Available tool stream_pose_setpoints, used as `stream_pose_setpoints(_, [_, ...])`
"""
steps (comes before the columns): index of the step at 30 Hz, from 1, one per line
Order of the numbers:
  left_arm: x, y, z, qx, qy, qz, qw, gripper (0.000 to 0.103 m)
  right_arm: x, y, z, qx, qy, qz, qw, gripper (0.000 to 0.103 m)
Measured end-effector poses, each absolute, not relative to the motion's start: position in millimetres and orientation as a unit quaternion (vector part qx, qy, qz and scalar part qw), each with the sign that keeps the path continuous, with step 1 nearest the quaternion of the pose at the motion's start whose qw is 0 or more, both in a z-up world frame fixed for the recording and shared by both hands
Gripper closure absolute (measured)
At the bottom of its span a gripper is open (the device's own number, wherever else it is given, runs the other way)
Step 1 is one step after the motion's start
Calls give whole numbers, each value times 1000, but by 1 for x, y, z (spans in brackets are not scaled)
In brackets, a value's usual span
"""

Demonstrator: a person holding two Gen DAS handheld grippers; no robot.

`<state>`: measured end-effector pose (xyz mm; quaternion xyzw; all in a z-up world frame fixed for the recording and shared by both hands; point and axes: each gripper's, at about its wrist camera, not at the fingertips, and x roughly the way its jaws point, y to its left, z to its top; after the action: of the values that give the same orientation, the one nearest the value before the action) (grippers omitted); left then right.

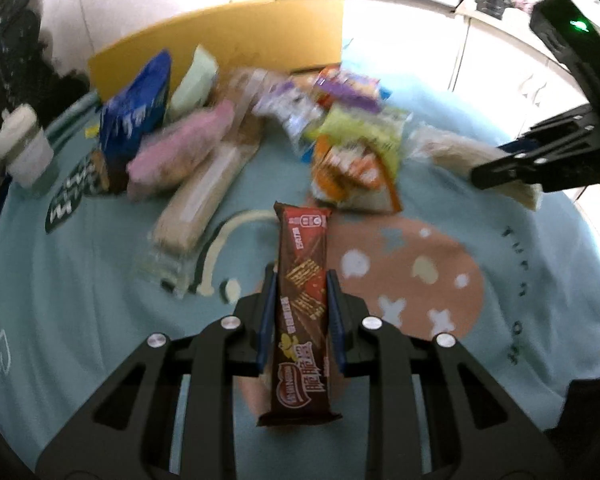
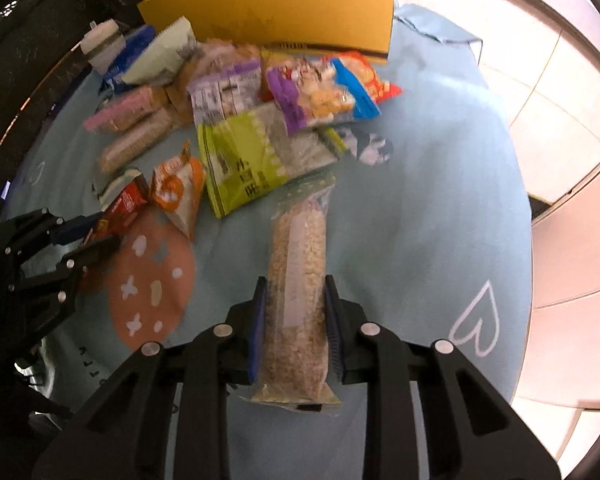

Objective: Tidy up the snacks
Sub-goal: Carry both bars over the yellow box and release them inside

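Observation:
My left gripper (image 1: 300, 273) is shut on a brown-and-red wafer bar (image 1: 302, 240) that sticks out forward between its blue pads, above the cloth. In the right wrist view the same gripper (image 2: 96, 236) shows at the left with the bar (image 2: 122, 206). My right gripper (image 2: 295, 280) is shut on a long clear pack of pale puffed crackers (image 2: 298, 248), its pads pressing both sides. From the left wrist view it (image 1: 496, 166) appears at the right edge with that pack (image 1: 448, 150). A pile of snack bags (image 2: 260, 128) lies in front of a yellow cardboard box (image 2: 280, 12).
A light-blue cloth (image 1: 80, 280) with a brown spotted patch (image 1: 412, 272) covers the round table. A white lidded cup (image 1: 24, 148) stands at the left edge beside a blue box (image 1: 136, 108). Pale floor tiles (image 2: 560, 120) lie beyond the table's right edge.

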<state>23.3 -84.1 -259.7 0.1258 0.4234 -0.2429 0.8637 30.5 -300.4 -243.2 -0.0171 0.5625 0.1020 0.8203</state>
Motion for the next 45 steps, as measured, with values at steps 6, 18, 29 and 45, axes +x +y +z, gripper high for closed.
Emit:
stream_pose_setpoints(6, [26,-69,-225,80,390,-237,886,80,18,-291,-212,12,537,132,833,77])
stream_pose_setpoints(18, [44,-34,-137,33,313,-201,928,80,21,-303,-116,64,446,167,877,76])
stream_pose_setpoints(29, [130,-54,-25,25,232,-193,953,80,109,-308,0,42,332,186,924,76])
stream_pose_setpoints(45, [315,-95,7,63,300,-109,946,20,304,-299,12,3,368,84,926,25])
